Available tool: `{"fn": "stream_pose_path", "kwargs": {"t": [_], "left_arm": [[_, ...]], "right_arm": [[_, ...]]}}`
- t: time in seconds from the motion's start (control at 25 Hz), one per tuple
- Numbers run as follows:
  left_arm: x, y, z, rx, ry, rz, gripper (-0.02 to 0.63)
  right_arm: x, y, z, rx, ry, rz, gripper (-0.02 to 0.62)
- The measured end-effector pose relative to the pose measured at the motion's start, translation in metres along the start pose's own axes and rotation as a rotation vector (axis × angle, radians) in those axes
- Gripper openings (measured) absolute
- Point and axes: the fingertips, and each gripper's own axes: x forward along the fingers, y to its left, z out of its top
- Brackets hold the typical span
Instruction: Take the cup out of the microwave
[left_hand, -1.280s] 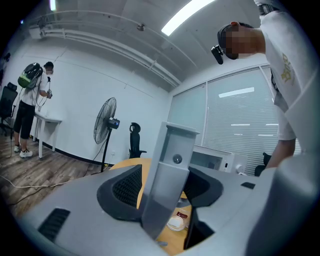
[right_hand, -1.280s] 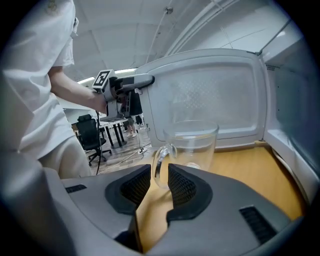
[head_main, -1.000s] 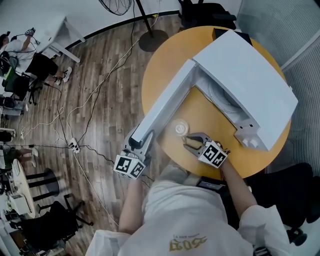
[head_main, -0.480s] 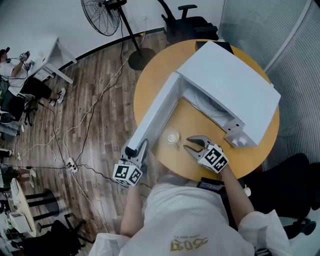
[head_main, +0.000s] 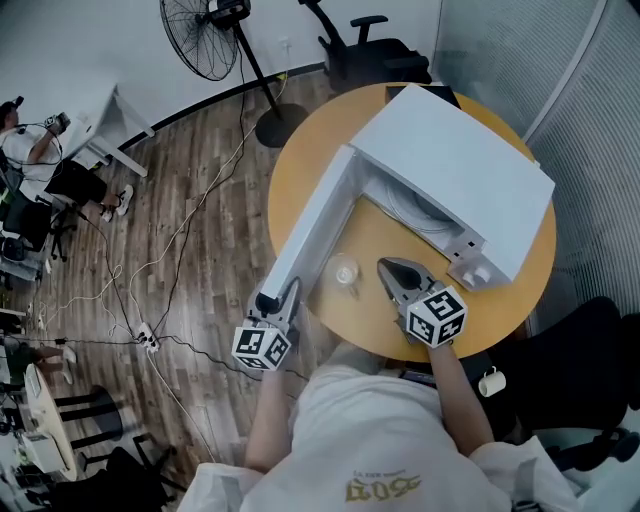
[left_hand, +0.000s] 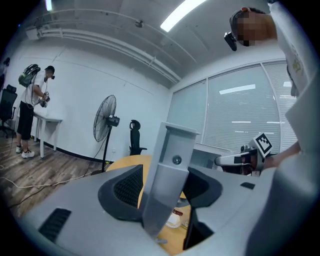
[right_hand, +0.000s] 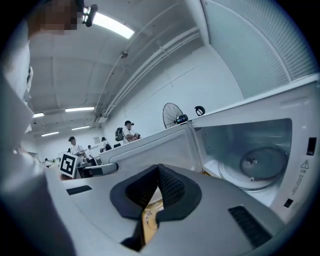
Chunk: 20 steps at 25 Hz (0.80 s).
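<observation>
- Since the cup (head_main: 346, 272) stands on the table (head_main: 375, 235), outside the microwave (head_main: 455, 165), is the job as good as done?
- It looks so to me. The cup is upright just in front of the open cavity, between the door (head_main: 312, 232) and the right gripper (head_main: 384, 265), and it touches neither. Inside, only the turntable (right_hand: 261, 162) shows.
- What holds the cup?
- Nothing. The right gripper hangs just beside it, jaws pressed together with nothing between them.
- And the left gripper (head_main: 288, 292)?
- It sits at the door's free end. Its jaws have just been closing with the door's edge between them. A sliver of table shows between one pad and the door, so I read it as a loose straddle, not a clamp.
- How would the cup handle if it had to be moved again?
- It is small and clear, so I judge it light. I cannot tell whether it is glass or thin plastic. Glass would be slick and could chip, and plastic would buckle under a hard squeeze. Something pale lies at the bottom, so keep it upright.
- Where should it be taken hold of?
- No handle shows. Take it across the wall, a little below the rim, with one pad on each side. Close gently, only until it stops slipping.
</observation>
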Motion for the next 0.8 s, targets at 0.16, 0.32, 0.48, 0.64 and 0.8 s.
{"fn": "stream_pose_path", "kwargs": {"t": [0.16, 0.32, 0.48, 0.64, 0.8], "left_arm": [[-0.003, 0.001, -0.002, 0.002, -0.009, -0.003, 0.241], [0.000, 0.004, 0.000, 0.003, -0.015, -0.012, 0.241], [-0.002, 0.007, 0.003, 0.003, -0.027, -0.016, 0.244], [-0.001, 0.008, 0.003, 0.007, -0.021, -0.025, 0.244], [0.000, 0.011, 0.006, 0.012, -0.025, -0.029, 0.242]], "right_arm": [[-0.009, -0.004, 0.001, 0.016, -0.047, -0.078, 0.012], [-0.009, -0.013, -0.003, -0.059, -0.019, -0.175, 0.012], [-0.010, -0.009, -0.004, -0.087, -0.014, -0.197, 0.012], [-0.009, -0.015, -0.006, -0.074, -0.007, -0.230, 0.012], [-0.006, -0.014, -0.008, -0.082, -0.002, -0.247, 0.012]]}}
